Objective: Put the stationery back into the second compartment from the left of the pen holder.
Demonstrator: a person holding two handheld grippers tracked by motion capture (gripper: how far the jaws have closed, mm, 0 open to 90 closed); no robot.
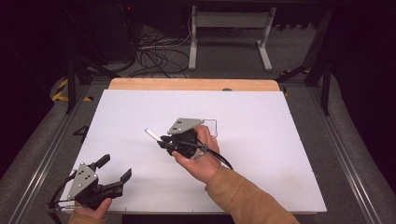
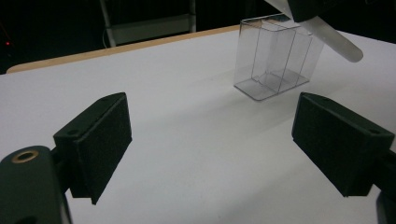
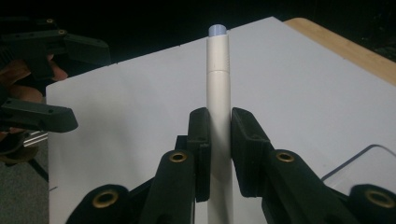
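My right gripper (image 3: 219, 154) is clamped on the white plastic pen (image 3: 218, 88), left gripper (image 1: 114, 170) gaping empty, so I'd worry about it knocking over that clear plastic divided holder (image 2: 273, 58).

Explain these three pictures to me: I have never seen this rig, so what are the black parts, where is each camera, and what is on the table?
No robot here: a person holds a two-jaw claw in each hand. The high view looks down on the white table from above the person. Each of the other two pictures comes from a camera riding on one claw, looking along its black jaws.

The right claw is shut on a white pen, which sticks out past the jaws; in the high view it is held near the table's middle. The left claw is open and holds nothing, near the table's front left corner. A clear plastic box with dividers stands on the table, close by the pen.
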